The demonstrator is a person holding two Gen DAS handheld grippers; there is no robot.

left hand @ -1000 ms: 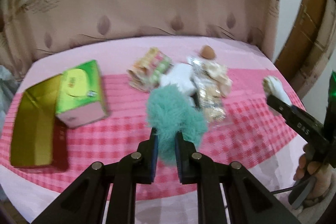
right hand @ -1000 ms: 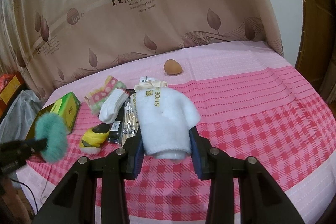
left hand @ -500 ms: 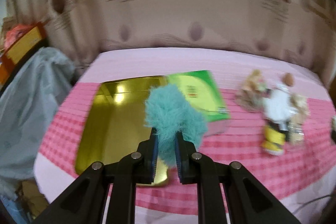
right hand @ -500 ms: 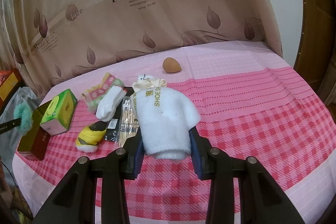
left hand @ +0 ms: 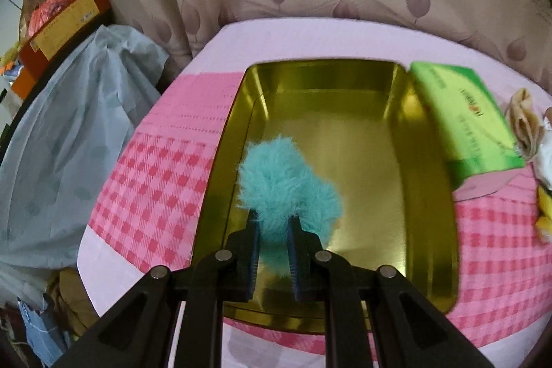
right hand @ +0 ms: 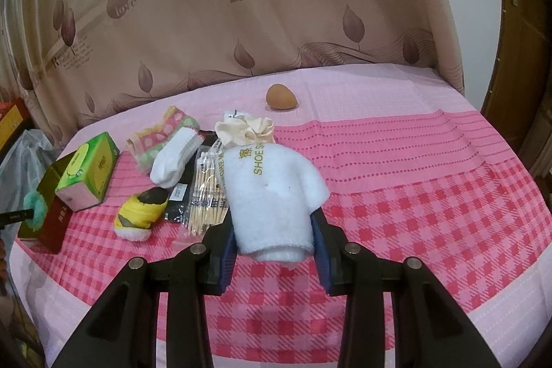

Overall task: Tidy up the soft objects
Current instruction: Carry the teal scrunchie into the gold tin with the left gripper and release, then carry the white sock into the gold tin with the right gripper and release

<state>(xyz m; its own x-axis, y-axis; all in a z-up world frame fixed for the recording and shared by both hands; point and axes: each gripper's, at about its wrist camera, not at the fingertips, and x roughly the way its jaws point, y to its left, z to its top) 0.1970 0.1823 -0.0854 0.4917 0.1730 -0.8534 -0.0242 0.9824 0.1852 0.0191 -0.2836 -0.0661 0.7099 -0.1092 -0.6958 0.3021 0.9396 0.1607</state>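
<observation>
My left gripper (left hand: 272,226) is shut on a fluffy teal pom-pom (left hand: 284,185) and holds it over the open gold tin (left hand: 365,140) at the table's left end. The pom-pom also shows small in the right wrist view (right hand: 36,207). My right gripper (right hand: 274,230) is shut on a folded white shoe-shine cloth (right hand: 276,195) above the pink checked tablecloth. White socks (right hand: 174,157), a patterned sock (right hand: 162,131), a yellow soft toy (right hand: 139,212) and a cream scrunchie (right hand: 245,130) lie mid-table.
A green tissue box (left hand: 462,123) leans on the tin's right side. A cotton swab packet (right hand: 207,188) and a brown egg-shaped sponge (right hand: 280,96) lie on the table. A grey plastic bag (left hand: 65,133) hangs left of the table. A curtain is behind.
My left gripper has swung left with the pom-pom, from over the pile of items to over the gold tin, and come closer to it. The right gripper has held still with the cloth.
</observation>
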